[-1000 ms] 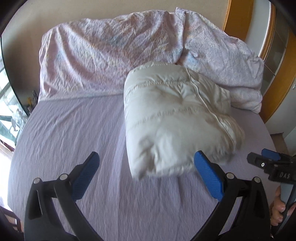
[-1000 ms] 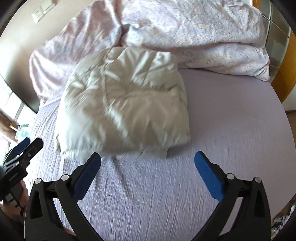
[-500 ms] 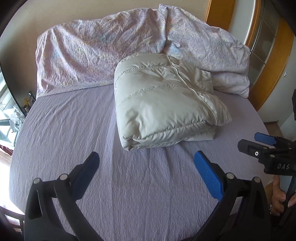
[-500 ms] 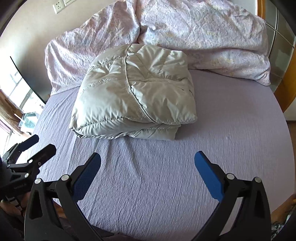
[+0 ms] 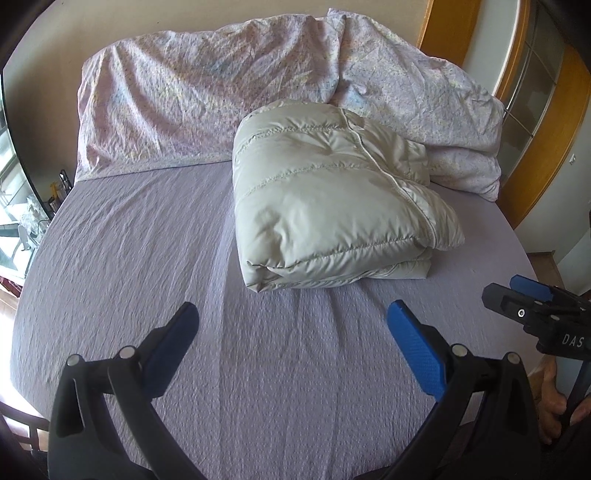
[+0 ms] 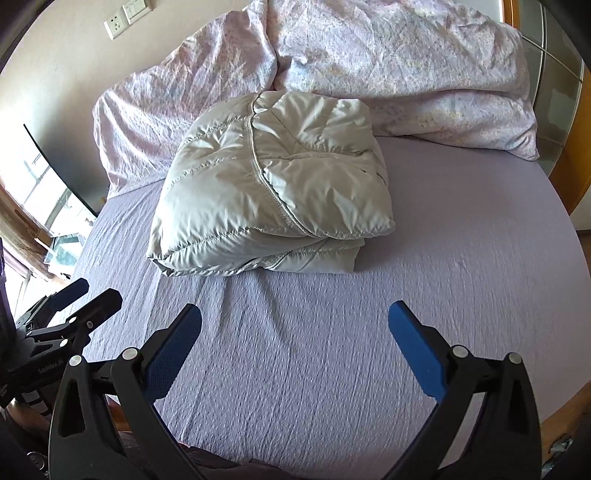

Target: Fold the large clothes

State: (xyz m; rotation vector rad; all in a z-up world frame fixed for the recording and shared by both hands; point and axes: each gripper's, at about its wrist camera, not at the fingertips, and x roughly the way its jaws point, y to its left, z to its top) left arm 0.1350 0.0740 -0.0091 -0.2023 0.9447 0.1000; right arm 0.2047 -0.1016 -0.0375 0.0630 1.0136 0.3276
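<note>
My left gripper point(image 5: 291, 328) is spread wide with nothing between its blue pads point(image 5: 415, 354), hovering over the near part of the sheet point(image 5: 129, 258). My right gripper point(image 6: 293, 330) is spread just as wide and empty, also above the sheet near the bed's front edge. Each shows up in the other's view: the right one at the far right of the left camera, the left one at the lower left of the right camera. Ahead of both, well apart from the pads, the jacket point(image 5: 332, 199) lies folded into a thick puffy bundle on the sheet, its layered edges facing me. Its far side rests against the duvet point(image 5: 207, 92) heaped along the headboard end. A socket point(image 6: 115, 25) sits on the wall above.
</note>
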